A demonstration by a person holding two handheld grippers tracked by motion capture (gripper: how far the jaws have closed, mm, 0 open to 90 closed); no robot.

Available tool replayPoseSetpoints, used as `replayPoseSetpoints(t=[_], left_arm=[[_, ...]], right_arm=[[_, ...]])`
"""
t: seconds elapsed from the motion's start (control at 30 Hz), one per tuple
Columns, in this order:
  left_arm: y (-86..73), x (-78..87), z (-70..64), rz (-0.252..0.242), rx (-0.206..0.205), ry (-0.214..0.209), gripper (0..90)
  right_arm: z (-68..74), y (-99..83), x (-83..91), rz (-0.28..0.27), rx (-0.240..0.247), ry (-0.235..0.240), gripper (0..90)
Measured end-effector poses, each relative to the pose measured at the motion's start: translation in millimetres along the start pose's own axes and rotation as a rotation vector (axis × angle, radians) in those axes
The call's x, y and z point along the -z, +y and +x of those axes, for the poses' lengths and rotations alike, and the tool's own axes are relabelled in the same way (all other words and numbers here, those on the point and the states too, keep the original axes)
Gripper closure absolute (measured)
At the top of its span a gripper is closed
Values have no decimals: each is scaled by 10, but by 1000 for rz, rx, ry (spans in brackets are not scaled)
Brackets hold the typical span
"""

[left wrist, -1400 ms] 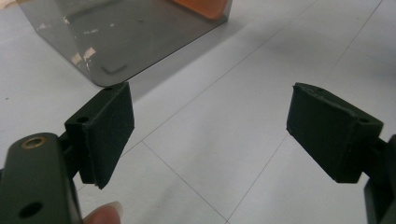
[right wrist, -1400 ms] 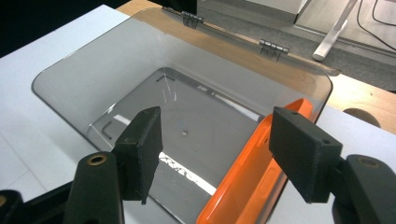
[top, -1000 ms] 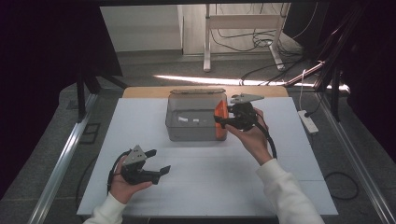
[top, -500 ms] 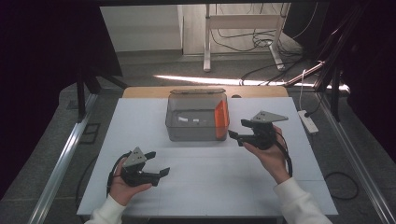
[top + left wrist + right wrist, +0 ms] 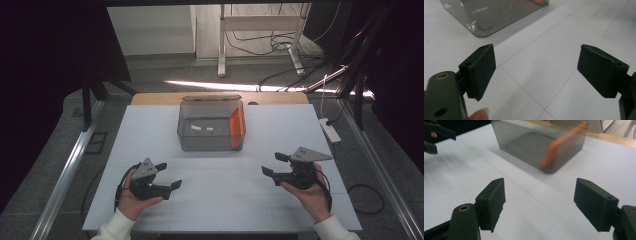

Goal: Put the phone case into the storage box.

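A smoky, translucent box point(image 5: 211, 125) was seen on the white counter point(image 5: 150, 130), set toward the far edge and about midway between the left and right edges. An orange piece point(image 5: 237, 123) was visible at the box's right end, leaning against the wall there; a few pale scraps lay on its floor, too small to be identified.

The left tongs point(image 5: 168, 175) were held above the counter near the near-left corner, gripped in the left hand point(image 5: 131, 197), with the jaws spread wide and nothing between them — in the left gripper view only bare counter was seen in the gap, with a corner of the box farther off.

The right tongs point(image 5: 274, 164) were held near the near-right corner in the right hand point(image 5: 310, 194), jaws likewise parted and empty. In the right gripper view the box point(image 5: 537, 145) and its orange piece point(image 5: 560, 142) were seen beyond the open jaws, blurred.

Both tongs were well apart from the box.
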State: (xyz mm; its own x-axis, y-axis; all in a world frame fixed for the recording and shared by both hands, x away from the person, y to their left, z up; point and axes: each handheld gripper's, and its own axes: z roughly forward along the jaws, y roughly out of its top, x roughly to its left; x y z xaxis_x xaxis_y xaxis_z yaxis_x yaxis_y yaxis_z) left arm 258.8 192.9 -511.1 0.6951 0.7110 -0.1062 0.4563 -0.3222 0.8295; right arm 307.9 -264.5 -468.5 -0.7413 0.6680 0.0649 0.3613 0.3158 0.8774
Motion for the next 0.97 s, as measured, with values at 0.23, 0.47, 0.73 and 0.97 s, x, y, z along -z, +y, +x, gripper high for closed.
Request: replayPoseSetpoints(t=[0.23, 0.47, 0.73, 0.97], left_arm=[[-10, -7, -11, 2, -4, 5, 157], [-17, 6, 17, -10, 6, 16, 157], [-19, 9, 8, -13, 1, 16, 157], [-16, 8, 13, -15, 5, 18, 157]], right_arm=[[-3, -226, 140, 9, -24, 18, 225], [-54, -416, 191, 18, -67, 5, 209], [-47, -430, 119, 14, -55, 7, 209], [-67, -440, 125, 7, -65, -1, 208]])
